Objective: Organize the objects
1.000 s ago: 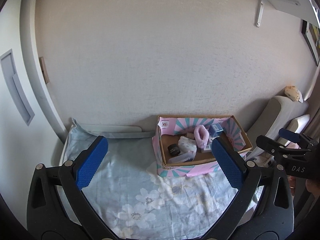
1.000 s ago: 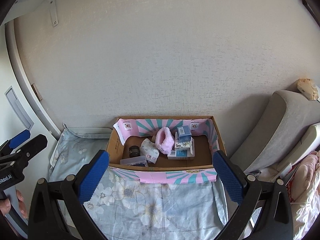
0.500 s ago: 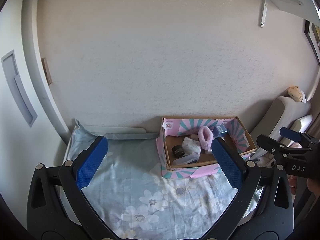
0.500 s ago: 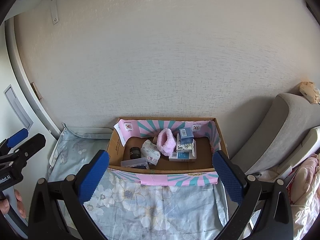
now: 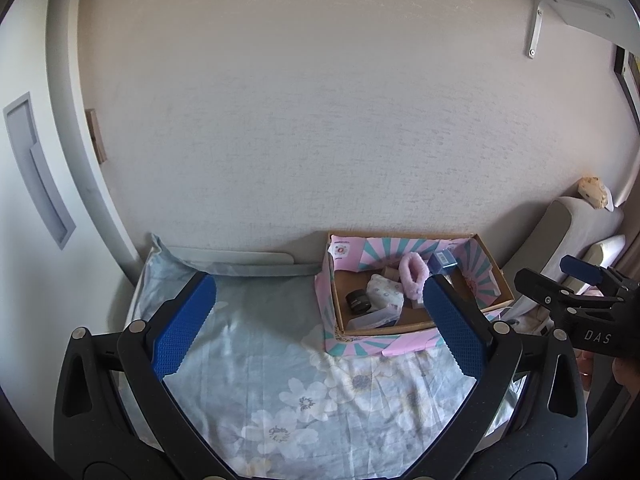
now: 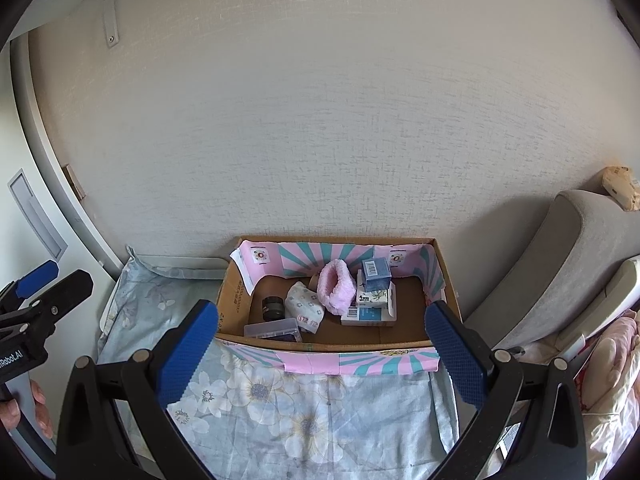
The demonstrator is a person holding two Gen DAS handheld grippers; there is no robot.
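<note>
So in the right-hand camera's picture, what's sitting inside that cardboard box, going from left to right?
Black jar → white floral pouch → fluffy pink band → stack of small boxes topped by a blue box. I've left out the clear plastic case, since it lies in front of the jar and pouch.

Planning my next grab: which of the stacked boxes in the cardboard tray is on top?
The small blue box with the barcode label; it sits atop the white boxes, beside the pink fluffy item.
</note>
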